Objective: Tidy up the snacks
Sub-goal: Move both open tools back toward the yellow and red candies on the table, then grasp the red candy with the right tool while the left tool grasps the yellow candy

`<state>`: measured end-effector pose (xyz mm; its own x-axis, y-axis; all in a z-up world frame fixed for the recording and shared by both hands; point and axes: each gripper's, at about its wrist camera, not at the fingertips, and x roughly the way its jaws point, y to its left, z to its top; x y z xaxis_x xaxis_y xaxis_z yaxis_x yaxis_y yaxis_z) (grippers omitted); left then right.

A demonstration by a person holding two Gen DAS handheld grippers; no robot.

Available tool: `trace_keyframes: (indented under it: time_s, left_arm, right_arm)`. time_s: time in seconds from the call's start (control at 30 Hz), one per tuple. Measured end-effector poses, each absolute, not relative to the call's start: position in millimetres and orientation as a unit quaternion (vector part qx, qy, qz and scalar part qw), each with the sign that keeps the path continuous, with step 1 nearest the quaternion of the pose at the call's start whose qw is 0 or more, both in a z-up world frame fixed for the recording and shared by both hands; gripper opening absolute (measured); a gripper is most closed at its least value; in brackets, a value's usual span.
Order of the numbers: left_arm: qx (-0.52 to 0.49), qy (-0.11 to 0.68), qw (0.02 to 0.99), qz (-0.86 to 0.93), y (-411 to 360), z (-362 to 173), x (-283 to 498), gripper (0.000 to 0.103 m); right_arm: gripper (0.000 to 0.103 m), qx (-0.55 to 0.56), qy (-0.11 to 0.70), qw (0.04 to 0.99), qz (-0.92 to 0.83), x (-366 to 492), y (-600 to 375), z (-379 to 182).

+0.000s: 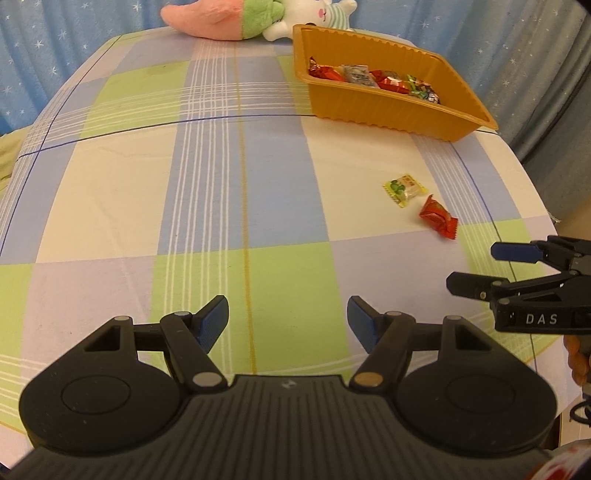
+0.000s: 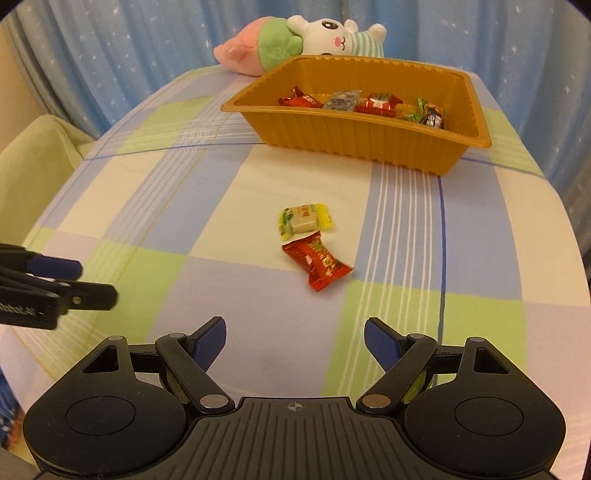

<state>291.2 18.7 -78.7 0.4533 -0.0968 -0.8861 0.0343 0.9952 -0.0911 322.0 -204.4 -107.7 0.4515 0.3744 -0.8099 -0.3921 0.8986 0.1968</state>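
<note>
Two wrapped snacks lie loose on the checked tablecloth: a yellow-green candy (image 2: 304, 219) (image 1: 404, 189) and, just in front of it, a red candy (image 2: 317, 263) (image 1: 439, 217). An orange plastic tray (image 2: 369, 138) (image 1: 388, 110) at the back holds several wrapped snacks. My right gripper (image 2: 294, 341) is open and empty, a short way in front of the red candy. Over bare cloth, left of both candies, my left gripper (image 1: 287, 320) is open and empty. Each gripper shows at the edge of the other's view: the right gripper (image 1: 476, 267) and the left gripper (image 2: 94, 282).
A plush toy (image 2: 303, 40) (image 1: 258, 16) lies at the table's far edge behind the tray. Blue star-patterned curtains (image 2: 110, 48) hang behind. The table drops off at the left and right edges, and a pale green cushion (image 2: 33, 158) sits beyond the left edge.
</note>
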Motion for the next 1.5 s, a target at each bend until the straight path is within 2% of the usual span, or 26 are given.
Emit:
trace_keyframes:
  time_s: [0.2,0.37,0.6,0.8,0.93,1.5]
  left_arm:
    - [-0.034,0.525,0.850,-0.029,25.6,-83.6,296.2,0.069]
    - [-0.034,0.529,0.848,-0.022,29.6,-87.9,301.2,0.069]
    - [-0.032,0.531,0.846,-0.019,31.5,-92.5,309.9,0.069]
    - [-0.027,0.532,0.846,-0.026,27.1,-95.3,317.6,0.069]
    - [-0.018,0.531,0.847,-0.036,20.3,-96.9,323.3,0.069]
    - [0.081,0.467,0.864,-0.169,-56.7,-98.3,367.7,0.068]
  right_arm:
    - [0.082,-0.049,0.446,0.863,0.233,335.6,-202.8,-112.1]
    - [0.065,-0.065,0.442,0.861,0.245,349.8,-201.8,-118.5]
    - [0.054,-0.079,0.431,0.861,0.257,364.7,-200.8,-121.7]
    - [0.040,-0.090,0.430,0.855,0.276,372.8,-196.1,-125.8]
    - [0.024,-0.089,0.433,0.852,0.281,374.8,-196.1,-127.3]
    - [0.024,0.049,0.451,0.875,0.170,375.8,-272.7,-107.2]
